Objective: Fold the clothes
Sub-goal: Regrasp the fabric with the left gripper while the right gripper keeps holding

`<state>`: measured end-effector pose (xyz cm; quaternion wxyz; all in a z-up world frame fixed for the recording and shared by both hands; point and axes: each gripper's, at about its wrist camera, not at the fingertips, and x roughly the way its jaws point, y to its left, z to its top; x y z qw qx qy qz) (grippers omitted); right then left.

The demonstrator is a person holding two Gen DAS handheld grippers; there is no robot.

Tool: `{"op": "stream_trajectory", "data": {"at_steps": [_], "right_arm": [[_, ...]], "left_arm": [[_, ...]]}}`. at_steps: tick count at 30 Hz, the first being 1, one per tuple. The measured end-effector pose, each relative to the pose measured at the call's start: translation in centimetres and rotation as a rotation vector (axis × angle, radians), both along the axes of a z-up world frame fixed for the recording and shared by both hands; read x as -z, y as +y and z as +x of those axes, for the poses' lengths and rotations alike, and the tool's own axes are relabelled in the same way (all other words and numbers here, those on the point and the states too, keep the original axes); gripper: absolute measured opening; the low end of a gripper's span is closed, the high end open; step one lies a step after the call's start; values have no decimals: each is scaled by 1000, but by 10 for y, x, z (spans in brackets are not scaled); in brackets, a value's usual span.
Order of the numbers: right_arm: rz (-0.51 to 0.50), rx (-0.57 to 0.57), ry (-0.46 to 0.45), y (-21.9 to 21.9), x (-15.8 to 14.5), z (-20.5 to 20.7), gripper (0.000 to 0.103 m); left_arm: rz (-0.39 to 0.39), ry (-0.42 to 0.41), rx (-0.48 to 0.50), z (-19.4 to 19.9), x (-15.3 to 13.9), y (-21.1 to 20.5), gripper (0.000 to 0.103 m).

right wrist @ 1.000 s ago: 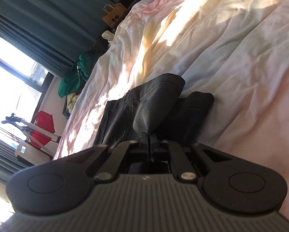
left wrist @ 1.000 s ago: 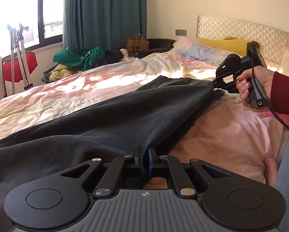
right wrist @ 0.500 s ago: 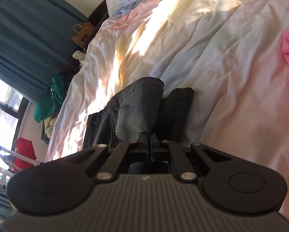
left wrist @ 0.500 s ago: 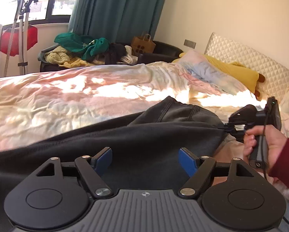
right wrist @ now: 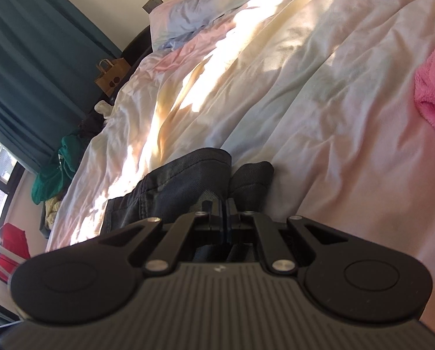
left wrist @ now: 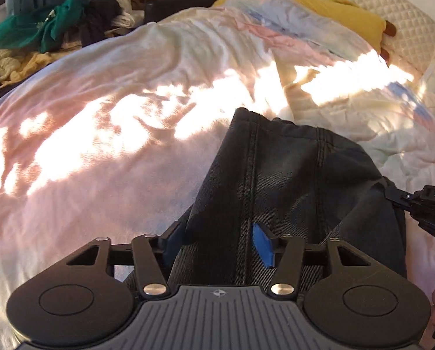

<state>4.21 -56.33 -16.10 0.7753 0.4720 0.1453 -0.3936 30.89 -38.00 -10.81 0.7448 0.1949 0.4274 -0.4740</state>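
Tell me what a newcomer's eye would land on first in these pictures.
The dark jeans, folded into a thick stack, lie on the sunlit pastel duvet in the middle of the bed. The left gripper is closing with its blue pads either side of the stack's near edge, while the right gripper is shut on the jeans at their right side. A yellow pillow sits by the quilted headboard.
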Motion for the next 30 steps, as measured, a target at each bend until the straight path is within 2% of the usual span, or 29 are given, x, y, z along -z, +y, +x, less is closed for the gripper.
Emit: {"op": "stream_trajectory", "data": {"at_steps": [2,6,10,16,17,20,22,24,26,28,30], "right_arm": [[8,10,-13,-2,2,1,5],[5,9,-12,-3,4,6,5],[-3,4,-24,-2,0,3,5],[-10,-9,-39,1,-5,0,4],[-11,-11,-40,1,-6,0,4],[-14,-17,-35,2,-6,0,4],[-13,-17,-31,1,-5,-1,5],[0,-19,-31,-1,-2,-1,5],[20,-18,-38,-5,3,-1,5],[38,-19,-42,-8,6,-1,5],[56,-25,-54,-10,7,-2,5]], "left_arm": [[19,-2,21,0,8,-8,46],[28,-19,44,-6,11,-16,12],[77,-110,38,-19,-4,-28,3],[121,-305,25,-29,-47,-64,3],[143,-336,14,-30,-47,-71,3],[194,-349,-19,-28,-20,-83,4],[188,-343,-18,-31,1,-81,5],[163,-373,-15,-38,18,-74,9],[111,-361,-50,-40,15,-59,20],[53,-308,-99,-40,1,-38,39],[0,-292,-133,-49,-17,-9,50]]}}
